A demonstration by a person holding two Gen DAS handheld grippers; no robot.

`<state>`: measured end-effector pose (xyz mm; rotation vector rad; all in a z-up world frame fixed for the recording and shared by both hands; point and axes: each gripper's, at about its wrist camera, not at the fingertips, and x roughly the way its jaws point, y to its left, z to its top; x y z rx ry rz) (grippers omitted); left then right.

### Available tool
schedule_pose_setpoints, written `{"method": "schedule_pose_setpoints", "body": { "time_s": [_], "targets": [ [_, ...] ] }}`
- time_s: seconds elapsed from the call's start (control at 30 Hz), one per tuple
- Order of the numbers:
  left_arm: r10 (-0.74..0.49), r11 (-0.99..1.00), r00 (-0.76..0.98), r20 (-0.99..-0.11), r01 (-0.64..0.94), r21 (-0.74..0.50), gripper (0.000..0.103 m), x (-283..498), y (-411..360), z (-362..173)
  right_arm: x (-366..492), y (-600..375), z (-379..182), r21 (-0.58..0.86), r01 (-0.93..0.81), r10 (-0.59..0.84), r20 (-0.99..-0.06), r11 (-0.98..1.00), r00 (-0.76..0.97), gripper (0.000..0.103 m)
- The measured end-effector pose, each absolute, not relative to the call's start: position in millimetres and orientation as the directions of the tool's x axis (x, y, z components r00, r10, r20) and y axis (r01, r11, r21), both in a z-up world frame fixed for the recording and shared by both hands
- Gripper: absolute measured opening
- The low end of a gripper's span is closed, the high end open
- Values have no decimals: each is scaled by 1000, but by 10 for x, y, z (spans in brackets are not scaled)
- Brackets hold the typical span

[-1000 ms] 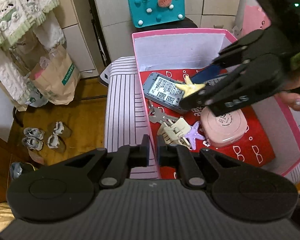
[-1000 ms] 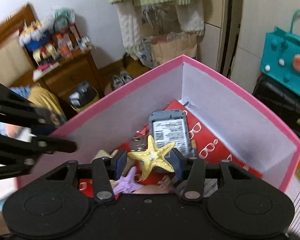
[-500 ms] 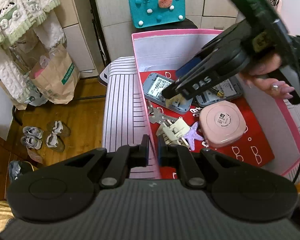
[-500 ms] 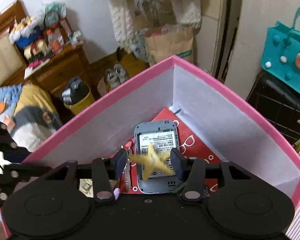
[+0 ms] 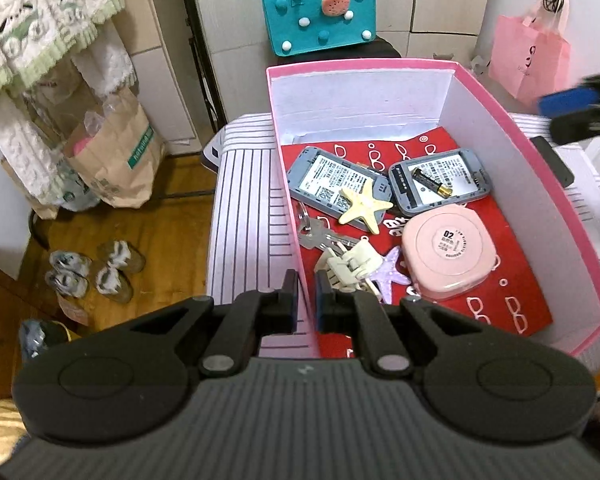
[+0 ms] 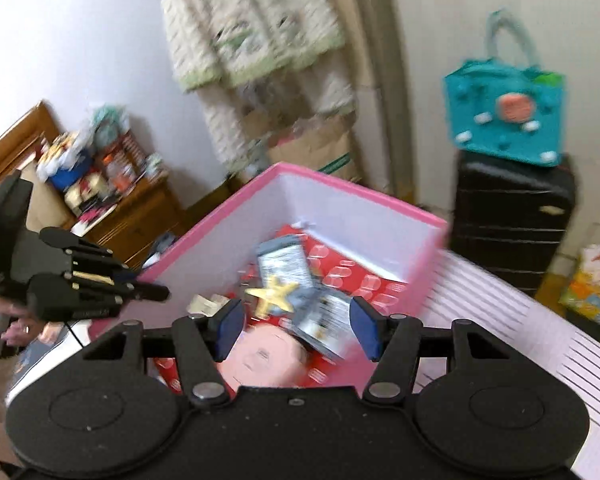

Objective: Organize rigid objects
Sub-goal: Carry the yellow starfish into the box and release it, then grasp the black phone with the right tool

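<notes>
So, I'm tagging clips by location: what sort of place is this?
Probably a lived-in bedroom at home: knitted clothes hang by a cupboard, small shoes sit on the wooden floor, and a cluttered wooden dresser stands against the wall.

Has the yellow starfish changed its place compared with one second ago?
Yes. The yellow starfish left the right gripper, whose jaws are now open, and lies in the pink box, partly on the left grey device.

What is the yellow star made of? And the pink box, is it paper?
The yellow starfish looks like hard molded resin or plastic, matte, with a bumpy ridge along each arm. The pink box seems to be cardboard: thin flat walls, pink outside, white paper lining inside.
</notes>
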<state>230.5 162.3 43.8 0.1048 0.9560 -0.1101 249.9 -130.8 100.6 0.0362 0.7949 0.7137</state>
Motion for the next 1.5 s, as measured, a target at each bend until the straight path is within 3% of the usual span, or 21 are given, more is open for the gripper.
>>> {"method": "schedule_pose_setpoints", "body": {
  "time_s": [0.17,0.43,0.77,1.1,1.27,1.5],
  "targets": [
    [-32,990,592,-805,129,56,7,2271,1604,418,2080,-1926,716,243,-433,482,-621,868,618,64],
    [-6,991,596,-803,114,77,7,2279,1545,370,2062,-2431,100,130,-254,271,-694,959,667,64],
    [14,991,593,-805,101,92,6,2282,1538,391,2520,-2394,-258,136,-248,268,-715,959,646,72],
    [10,989,592,-806,112,95,6,2290,1559,400,2825,-2255,-333,56,-234,196,-750,971,632,73],
    [1,986,583,-812,137,99,6,2294,1561,411,2887,-2289,-252,71,-220,190,-784,973,591,68],
    [-26,983,588,-808,162,86,6,2303,1585,486,2635,-2339,1,145,-234,261,-753,961,604,67]
  ]
}}
